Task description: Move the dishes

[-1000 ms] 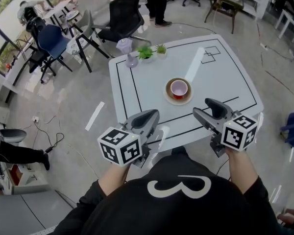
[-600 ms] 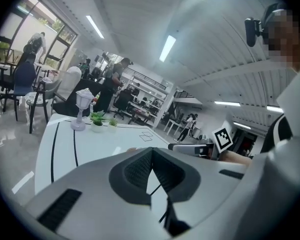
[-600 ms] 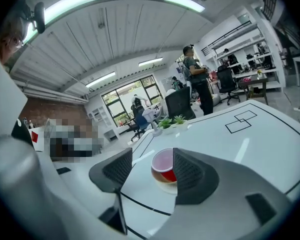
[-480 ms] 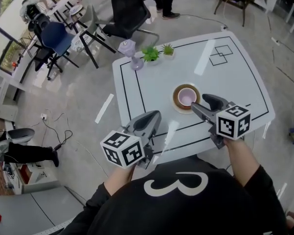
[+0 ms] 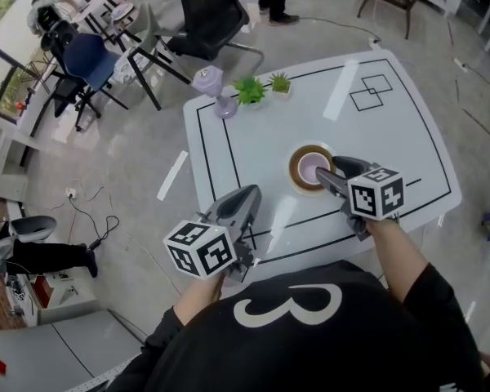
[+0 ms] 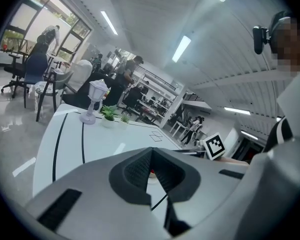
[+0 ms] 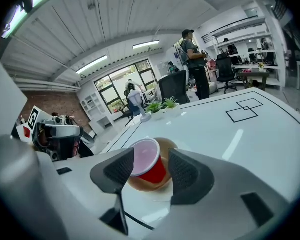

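Right hand-held gripper [image 5: 333, 172], jaws apart and just closing, straddles the red cup [image 7: 149, 164] on the brown plate [image 7: 146, 185].

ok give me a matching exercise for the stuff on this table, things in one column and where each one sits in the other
Things:
1. red cup
2. brown plate
3. potted plants
4. stemmed goblet

Places:
a. flat on the table, under the cup
b. near the table's far left corner
c. standing upright on the plate
d. at the table's far edge, beside the goblet

Pairs: 1-c, 2-a, 3-d, 4-b
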The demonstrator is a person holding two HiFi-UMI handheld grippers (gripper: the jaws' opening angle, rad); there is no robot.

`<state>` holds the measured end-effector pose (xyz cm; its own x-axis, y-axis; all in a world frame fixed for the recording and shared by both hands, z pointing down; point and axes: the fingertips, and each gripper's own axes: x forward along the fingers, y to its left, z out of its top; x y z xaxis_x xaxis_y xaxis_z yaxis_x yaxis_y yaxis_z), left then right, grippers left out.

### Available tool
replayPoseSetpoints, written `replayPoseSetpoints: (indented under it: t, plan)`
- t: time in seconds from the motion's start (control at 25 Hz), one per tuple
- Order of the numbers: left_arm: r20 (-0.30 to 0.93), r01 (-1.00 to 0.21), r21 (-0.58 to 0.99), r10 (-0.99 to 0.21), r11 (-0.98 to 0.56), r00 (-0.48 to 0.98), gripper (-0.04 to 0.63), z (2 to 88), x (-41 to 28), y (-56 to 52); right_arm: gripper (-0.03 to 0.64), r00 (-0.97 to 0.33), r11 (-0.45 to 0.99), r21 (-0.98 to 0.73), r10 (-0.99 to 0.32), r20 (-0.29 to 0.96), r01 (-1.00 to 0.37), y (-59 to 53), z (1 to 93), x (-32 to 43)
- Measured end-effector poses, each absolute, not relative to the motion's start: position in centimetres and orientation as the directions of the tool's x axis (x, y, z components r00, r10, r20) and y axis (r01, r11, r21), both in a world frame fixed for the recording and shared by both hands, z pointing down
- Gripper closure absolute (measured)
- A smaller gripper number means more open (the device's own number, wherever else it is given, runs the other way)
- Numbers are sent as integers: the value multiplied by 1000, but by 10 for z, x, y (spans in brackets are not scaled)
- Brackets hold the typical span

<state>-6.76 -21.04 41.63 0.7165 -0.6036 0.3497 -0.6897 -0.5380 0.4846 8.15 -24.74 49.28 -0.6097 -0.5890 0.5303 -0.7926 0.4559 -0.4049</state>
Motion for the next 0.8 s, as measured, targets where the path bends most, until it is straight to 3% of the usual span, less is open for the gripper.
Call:
replayPoseSetpoints:
  t: [0.36, 0.56, 0.8]
  plan:
    - [345, -701, 462, -618, -543, 707, 594, 418, -69, -216, 475, -586, 417, -412, -589, 557, -810, -252, 501, 84]
    - [345, -703, 460, -620, -543, 705, 594, 418, -67, -217, 568, -554, 408, -374, -599, 579, -833, -257, 504, 87]
    - [342, -703, 477, -625, -528, 702, 594, 421, -67, -219, 576, -561, 416, -377, -603, 568, -828, -259, 502, 85]
